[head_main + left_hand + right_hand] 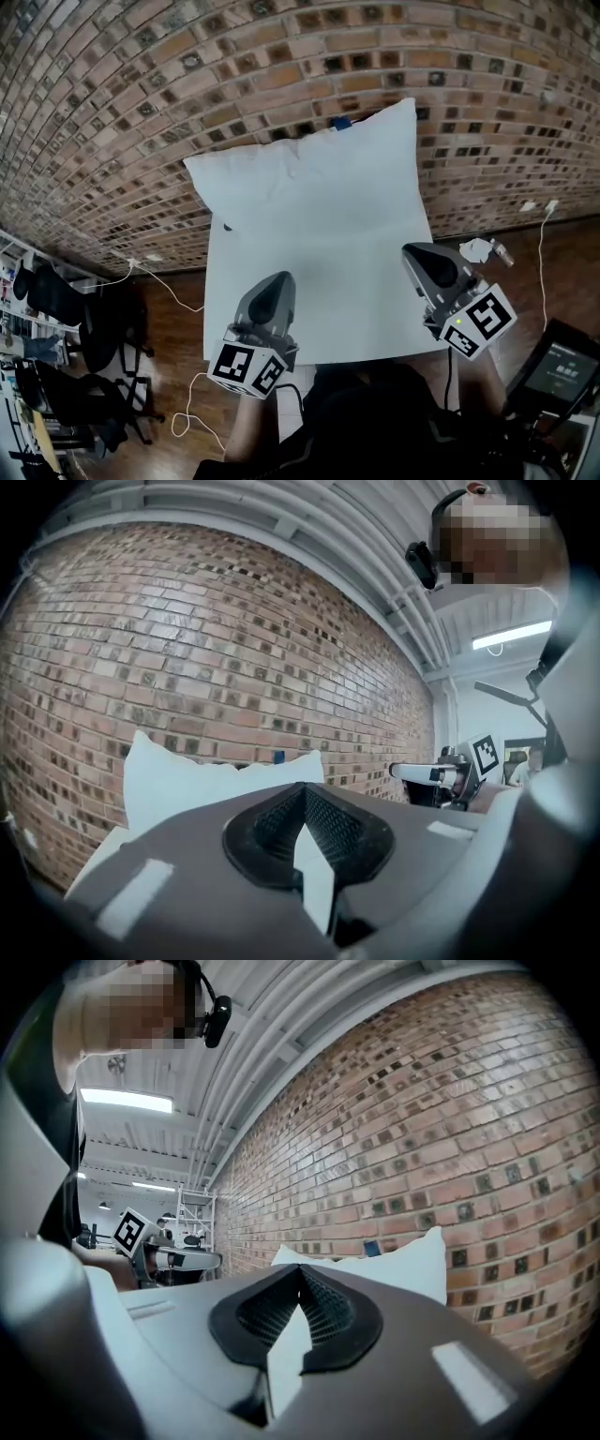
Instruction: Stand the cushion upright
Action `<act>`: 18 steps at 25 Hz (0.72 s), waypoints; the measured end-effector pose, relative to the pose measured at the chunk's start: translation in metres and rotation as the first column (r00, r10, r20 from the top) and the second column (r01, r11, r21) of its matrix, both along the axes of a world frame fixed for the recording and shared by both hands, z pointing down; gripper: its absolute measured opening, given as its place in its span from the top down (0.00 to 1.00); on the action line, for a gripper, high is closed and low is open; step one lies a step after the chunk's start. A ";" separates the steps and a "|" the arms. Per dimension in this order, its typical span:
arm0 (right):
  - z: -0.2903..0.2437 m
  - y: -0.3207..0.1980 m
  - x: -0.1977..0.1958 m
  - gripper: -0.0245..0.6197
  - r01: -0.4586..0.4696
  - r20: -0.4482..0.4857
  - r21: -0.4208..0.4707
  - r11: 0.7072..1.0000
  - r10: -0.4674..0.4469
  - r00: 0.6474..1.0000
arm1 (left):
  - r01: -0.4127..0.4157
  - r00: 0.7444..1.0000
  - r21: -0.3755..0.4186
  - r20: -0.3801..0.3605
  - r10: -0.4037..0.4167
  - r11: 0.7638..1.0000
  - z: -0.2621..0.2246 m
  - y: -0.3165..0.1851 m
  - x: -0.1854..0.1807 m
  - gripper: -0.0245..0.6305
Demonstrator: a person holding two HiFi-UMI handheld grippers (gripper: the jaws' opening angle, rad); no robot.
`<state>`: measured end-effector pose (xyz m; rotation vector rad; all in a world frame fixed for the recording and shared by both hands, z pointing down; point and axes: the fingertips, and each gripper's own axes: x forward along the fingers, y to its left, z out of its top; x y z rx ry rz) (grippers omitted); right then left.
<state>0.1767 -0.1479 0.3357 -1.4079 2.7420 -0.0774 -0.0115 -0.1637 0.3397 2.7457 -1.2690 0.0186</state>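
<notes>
Head view shows a brick wall [187, 94] behind a white table [328, 309]. The white cushion [309, 178] stands at the table's far edge, leaning on the wall and apparently upright already. The left gripper [278, 278] and right gripper [415, 249] hover over the near edge, well apart from the cushion, each with jaws pressed together on nothing. The risk, I judge, is the soft cushion slumping, or its base sliding forward, especially if a gripper nudges it. A small blue object [341, 122] peeks from behind its top. No containers are visible.
</notes>
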 end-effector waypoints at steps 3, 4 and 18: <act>-0.001 -0.006 -0.008 0.95 -0.037 0.027 -0.008 0.999 0.038 0.999 | -0.020 1.000 -0.004 -0.009 0.020 1.000 0.002 -0.011 -0.021 0.96; -0.001 -0.009 -0.011 0.95 -0.051 0.031 -0.010 0.999 0.051 0.998 | -0.018 1.000 -0.006 -0.014 0.017 1.000 0.002 -0.016 -0.031 0.96; 0.027 -0.053 -0.014 0.90 -0.289 -0.056 -0.077 0.954 0.285 0.957 | -0.005 0.999 -0.056 -0.043 0.003 0.998 0.047 -0.112 -0.175 0.96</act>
